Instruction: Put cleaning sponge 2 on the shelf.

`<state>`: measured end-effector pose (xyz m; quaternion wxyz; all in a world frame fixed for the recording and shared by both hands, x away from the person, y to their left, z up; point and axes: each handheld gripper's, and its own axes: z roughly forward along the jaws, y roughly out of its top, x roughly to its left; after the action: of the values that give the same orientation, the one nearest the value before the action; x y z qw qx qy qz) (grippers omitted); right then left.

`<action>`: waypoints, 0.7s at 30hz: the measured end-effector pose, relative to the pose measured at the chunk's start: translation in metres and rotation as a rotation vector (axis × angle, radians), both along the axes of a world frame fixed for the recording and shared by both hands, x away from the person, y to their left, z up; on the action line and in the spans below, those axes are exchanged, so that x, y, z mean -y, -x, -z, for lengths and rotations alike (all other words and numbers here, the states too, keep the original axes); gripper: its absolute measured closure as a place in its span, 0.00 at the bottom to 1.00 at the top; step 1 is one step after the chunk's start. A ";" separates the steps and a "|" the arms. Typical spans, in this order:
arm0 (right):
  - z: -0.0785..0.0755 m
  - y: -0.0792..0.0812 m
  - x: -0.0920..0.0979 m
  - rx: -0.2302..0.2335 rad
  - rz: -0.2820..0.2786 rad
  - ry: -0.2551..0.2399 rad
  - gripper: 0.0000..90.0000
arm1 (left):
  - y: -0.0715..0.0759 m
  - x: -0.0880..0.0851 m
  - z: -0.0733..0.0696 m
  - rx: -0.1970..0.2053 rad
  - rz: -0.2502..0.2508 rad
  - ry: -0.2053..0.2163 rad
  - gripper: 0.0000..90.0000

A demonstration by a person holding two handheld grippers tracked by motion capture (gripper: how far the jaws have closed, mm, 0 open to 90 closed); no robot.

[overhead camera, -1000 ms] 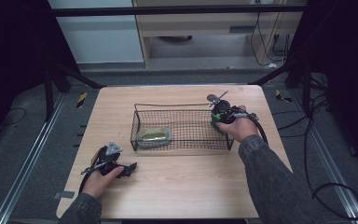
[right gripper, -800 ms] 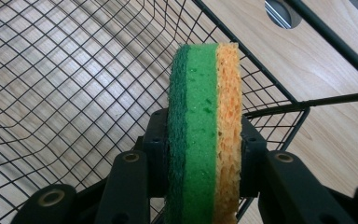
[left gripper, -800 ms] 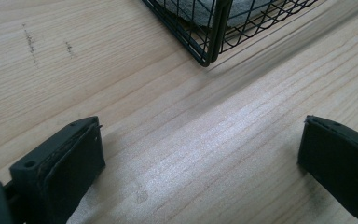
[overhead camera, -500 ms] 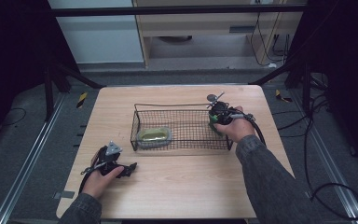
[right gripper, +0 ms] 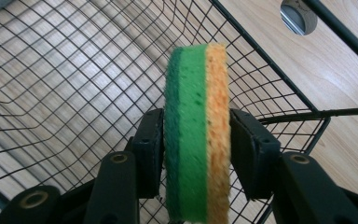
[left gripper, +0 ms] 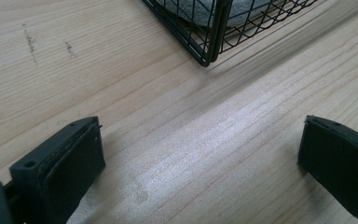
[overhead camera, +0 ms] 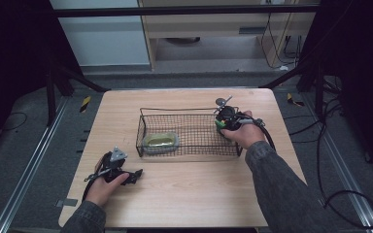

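Half of sponge hidden between right hand-held gripper jaws.

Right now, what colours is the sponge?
The sponge is green on one side, orange on the other, clearest in the right gripper view.

Green/orange sponge upright on edge, over wire basket right end.

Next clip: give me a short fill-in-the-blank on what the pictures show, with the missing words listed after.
1. The right gripper holds a sponge that is green on one side and ____ on the other.
2. The sponge hangs over a black wire ____.
3. The left gripper rests on the wooden table with its jaws ____ and nothing between them.

Missing words: orange; basket; open
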<state>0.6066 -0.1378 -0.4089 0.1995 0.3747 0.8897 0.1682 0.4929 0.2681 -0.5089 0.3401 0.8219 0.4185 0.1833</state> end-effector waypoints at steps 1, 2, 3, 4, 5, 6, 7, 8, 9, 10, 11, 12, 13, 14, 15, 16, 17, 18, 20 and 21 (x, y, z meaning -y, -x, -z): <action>-0.001 0.001 0.000 -0.001 -0.002 -0.004 0.62 | 0.000 0.000 0.000 -0.001 0.001 -0.001 0.00; -0.002 0.002 -0.001 -0.002 -0.002 -0.005 0.61 | 0.000 0.000 0.000 -0.001 0.002 -0.004 0.00; -0.002 0.003 -0.002 -0.002 -0.005 -0.007 0.61 | 0.000 0.000 0.000 -0.001 0.003 -0.004 0.00; -0.003 0.004 -0.002 -0.001 -0.010 -0.007 0.62 | 0.000 0.000 0.000 -0.001 0.003 -0.005 0.00; -0.004 0.005 -0.003 -0.001 -0.011 -0.010 0.62 | 0.000 0.000 0.000 -0.001 0.003 -0.005 0.00; -0.005 0.006 -0.004 -0.001 -0.017 -0.012 0.62 | 0.000 0.000 0.000 -0.001 0.003 -0.005 0.00; -0.005 0.007 -0.005 0.001 -0.022 -0.010 0.62 | 0.000 0.000 0.000 -0.001 0.003 -0.005 0.00; -0.005 0.009 -0.007 -0.002 -0.017 -0.016 0.62 | 0.000 0.000 0.000 -0.001 0.003 -0.005 0.00; -0.006 0.009 -0.007 -0.004 -0.027 -0.017 0.62 | 0.000 0.000 0.000 -0.001 0.003 -0.005 0.00; -0.007 0.010 -0.008 -0.001 -0.030 -0.017 0.63 | 0.000 0.000 0.000 -0.002 0.003 -0.005 0.00; -0.008 0.011 -0.009 -0.001 -0.028 -0.021 0.63 | 0.000 0.000 0.000 -0.001 0.003 -0.004 0.00; -0.008 0.012 -0.009 0.002 -0.038 -0.019 0.62 | 0.000 0.000 0.000 -0.002 0.003 -0.005 0.00; -0.010 0.013 -0.010 0.001 -0.039 -0.026 0.62 | 0.000 0.000 0.000 -0.001 0.003 -0.005 0.00; -0.010 0.013 -0.010 0.001 -0.039 -0.026 0.62 | 0.000 0.000 0.000 -0.002 0.003 -0.004 0.00; -0.010 0.014 -0.011 0.000 -0.039 -0.027 0.61 | 0.000 0.000 0.000 -0.001 0.003 -0.005 0.00; -0.011 0.015 -0.011 -0.002 -0.041 -0.030 0.61 | 0.000 0.000 0.000 -0.001 0.003 -0.004 0.00; -0.011 0.015 -0.011 -0.003 -0.040 -0.034 0.60 | 0.000 0.000 0.000 -0.001 0.003 -0.004 0.00; -0.012 0.016 -0.012 -0.002 -0.042 -0.034 0.60 | 0.000 0.000 0.000 -0.002 0.003 -0.004 0.00; -0.013 0.017 -0.012 -0.004 -0.044 -0.043 0.58 | 0.000 0.000 0.000 -0.001 0.003 -0.004 0.00; -0.014 0.019 -0.013 -0.004 -0.048 -0.050 0.58 | 0.000 0.000 0.000 -0.001 0.003 -0.005 0.00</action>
<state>0.5881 -0.1249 -0.3952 0.1840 0.3587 0.8942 0.1945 0.4929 0.2684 -0.5087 0.3381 0.8234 0.4172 0.1832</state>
